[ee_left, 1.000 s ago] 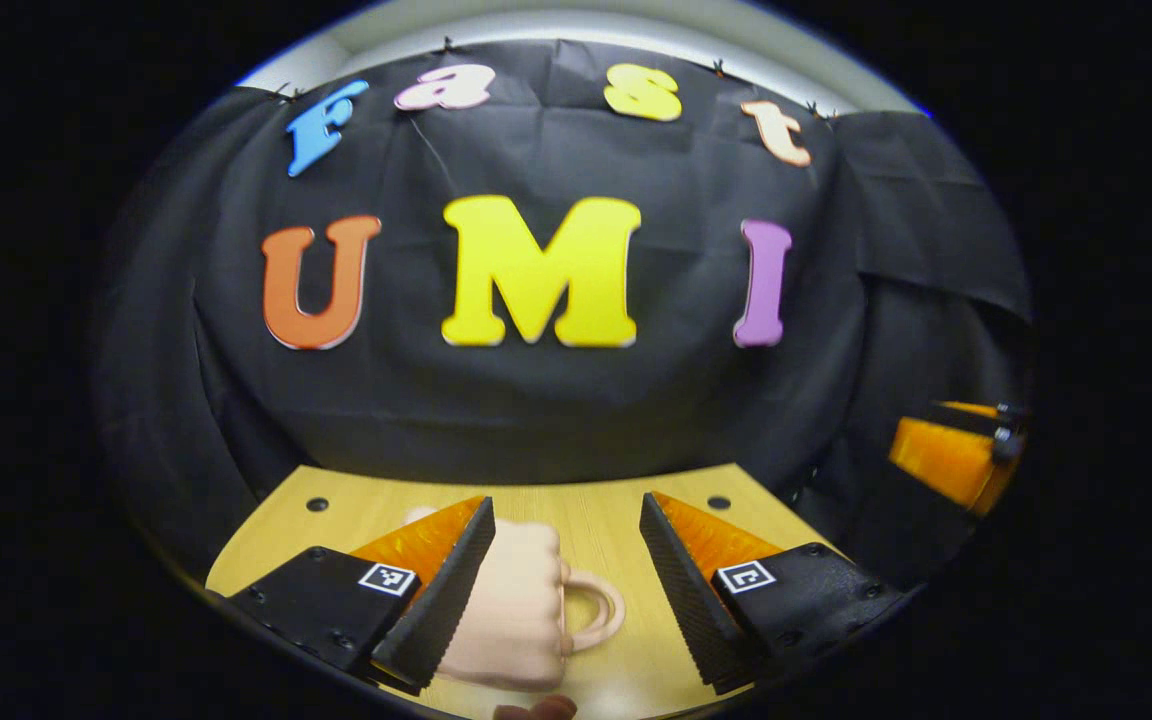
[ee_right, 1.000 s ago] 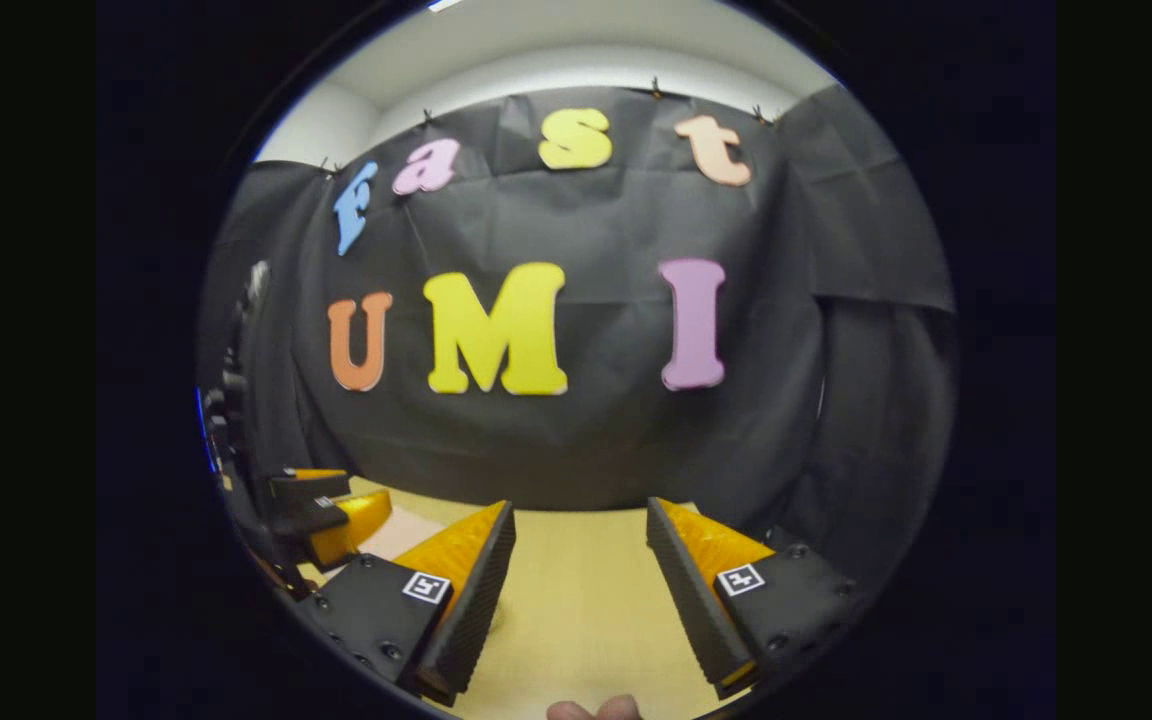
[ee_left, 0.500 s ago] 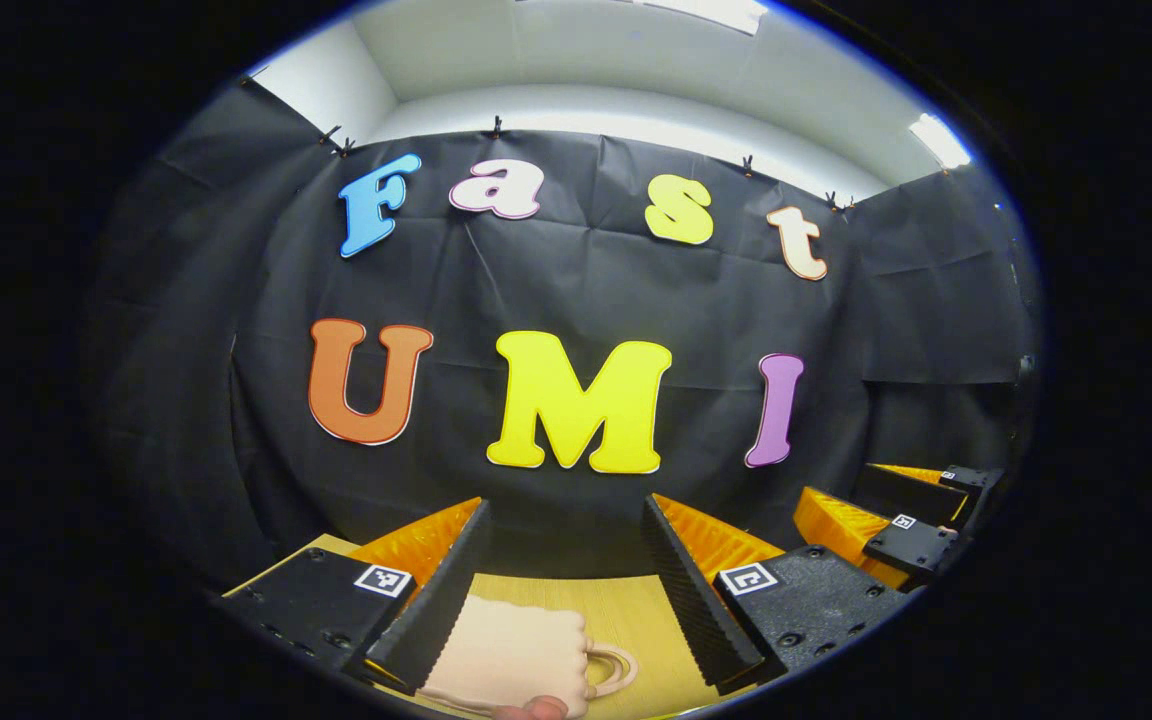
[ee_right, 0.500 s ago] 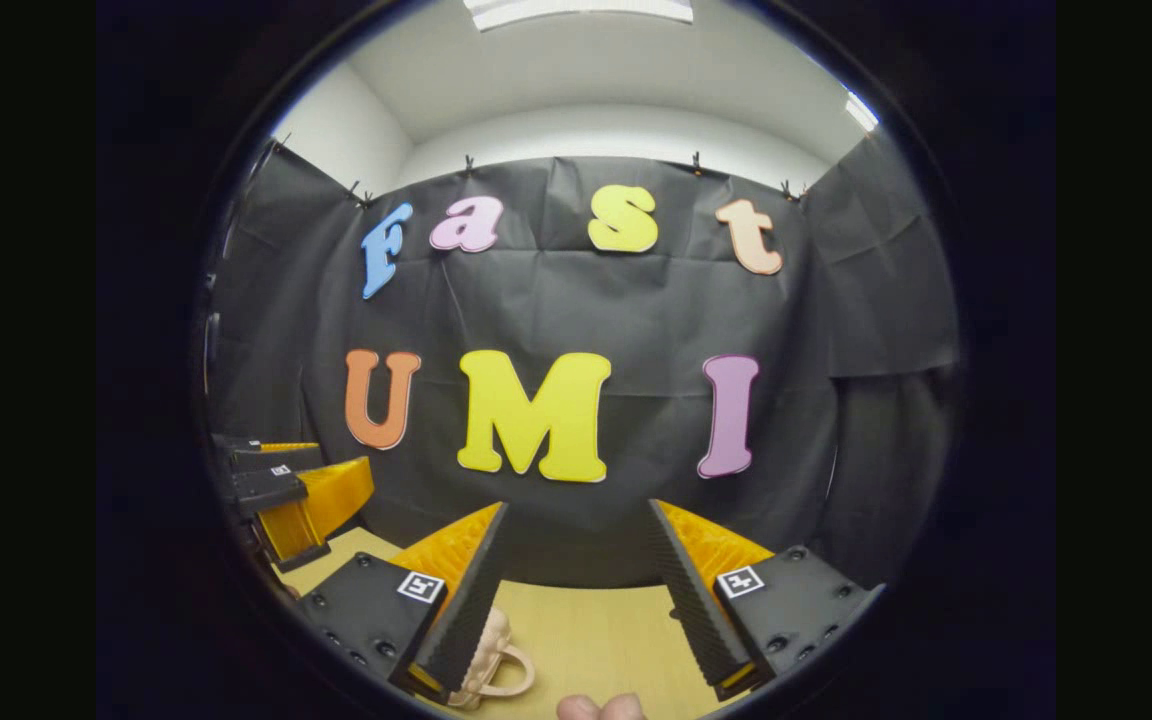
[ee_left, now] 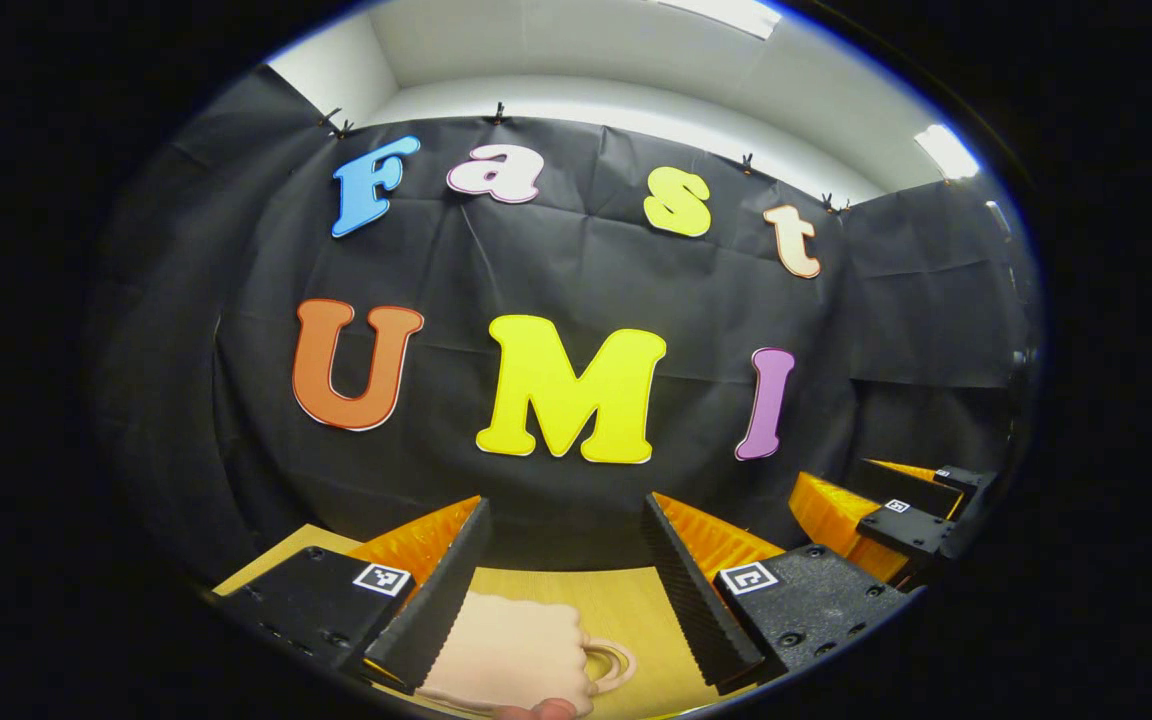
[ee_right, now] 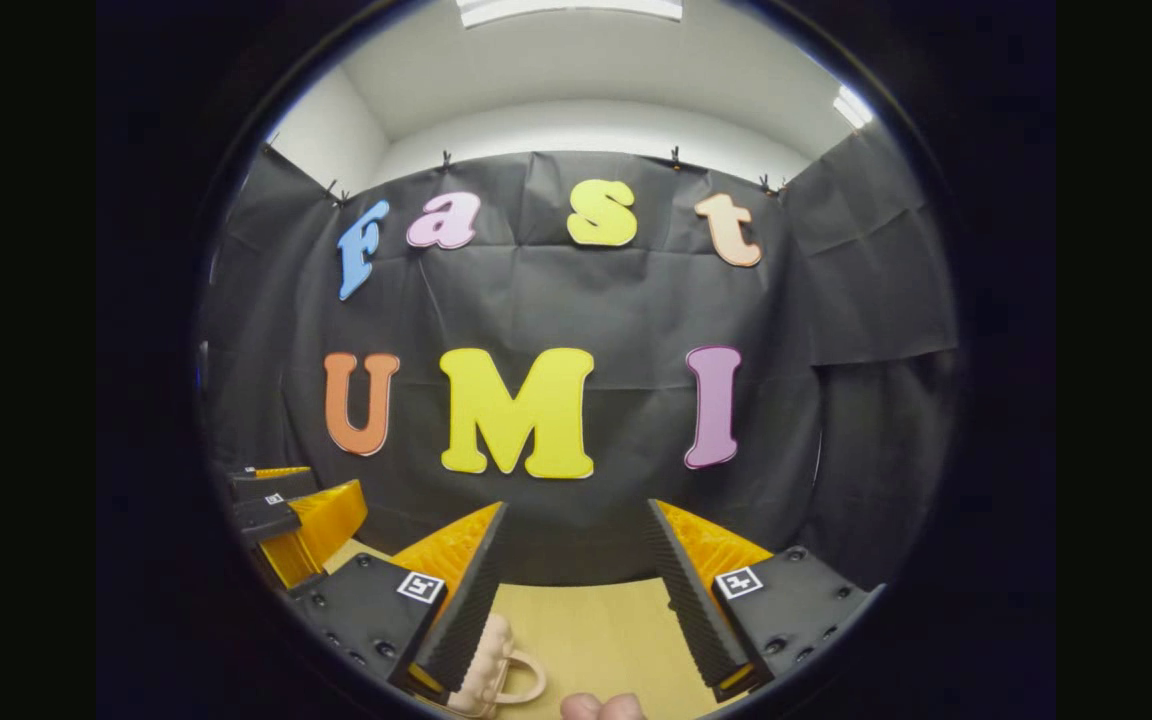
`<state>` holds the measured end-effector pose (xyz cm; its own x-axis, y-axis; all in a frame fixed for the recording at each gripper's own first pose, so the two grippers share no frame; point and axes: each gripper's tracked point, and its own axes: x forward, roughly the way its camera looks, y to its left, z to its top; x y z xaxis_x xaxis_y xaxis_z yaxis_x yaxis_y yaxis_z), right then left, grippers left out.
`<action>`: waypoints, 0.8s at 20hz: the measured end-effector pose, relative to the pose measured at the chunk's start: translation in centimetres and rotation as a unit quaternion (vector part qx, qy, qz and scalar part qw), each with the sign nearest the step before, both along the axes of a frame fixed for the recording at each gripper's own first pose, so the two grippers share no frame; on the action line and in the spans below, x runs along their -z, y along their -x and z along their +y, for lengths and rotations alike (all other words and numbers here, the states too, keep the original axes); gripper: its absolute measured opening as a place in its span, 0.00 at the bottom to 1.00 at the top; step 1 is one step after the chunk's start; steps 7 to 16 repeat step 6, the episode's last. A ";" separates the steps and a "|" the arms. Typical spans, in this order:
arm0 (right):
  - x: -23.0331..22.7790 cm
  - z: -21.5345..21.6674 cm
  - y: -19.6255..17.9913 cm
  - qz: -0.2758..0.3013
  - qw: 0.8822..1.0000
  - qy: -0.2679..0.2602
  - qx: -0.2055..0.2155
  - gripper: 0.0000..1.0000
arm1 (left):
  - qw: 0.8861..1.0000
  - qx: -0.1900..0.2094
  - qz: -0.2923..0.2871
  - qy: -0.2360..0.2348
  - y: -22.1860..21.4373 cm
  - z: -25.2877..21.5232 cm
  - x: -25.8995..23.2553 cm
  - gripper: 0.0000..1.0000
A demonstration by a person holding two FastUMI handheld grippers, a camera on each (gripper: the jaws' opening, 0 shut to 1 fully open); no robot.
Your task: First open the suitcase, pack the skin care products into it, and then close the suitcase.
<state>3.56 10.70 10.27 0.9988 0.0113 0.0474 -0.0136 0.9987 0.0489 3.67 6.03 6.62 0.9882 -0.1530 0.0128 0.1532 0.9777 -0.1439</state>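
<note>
Suitcase [ee_left: 511, 655], small, pale pink, quilted, with a loop handle on its right side, lies closed on the wooden table [ee_left: 626, 600] at bottom centre of the left gripper view, partly behind that gripper's left finger; left gripper [ee_left: 561, 590] is spread wide, nothing between its fingers, not touching the case; a fingertip [ee_left: 536, 710] peeks in at the bottom edge; black cloth wall [ee_left: 556, 280] takes up the upper frame, white ceiling above; right gripper [ee_left: 886, 515] shows at lower right of this view. Right gripper view: right gripper [ee_right: 576, 590] released, gap bare; suitcase [ee_right: 491, 680] at bottom, mostly hidden by the left finger; left gripper [ee_right: 291, 510] at lower left; skin care products not visible.
</note>
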 end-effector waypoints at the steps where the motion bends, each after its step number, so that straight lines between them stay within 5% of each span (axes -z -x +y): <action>1: 0.1 0.1 -0.2 0.002 1.000 0.002 0.001 0.80 | 1.000 0.001 0.000 0.000 -0.1 0.0 0.1 0.96; 16: -0.2 0.7 0.0 -0.004 1.000 0.011 -0.002 0.80 | 1.000 0.007 0.006 -0.006 -0.4 -0.5 0.5 0.96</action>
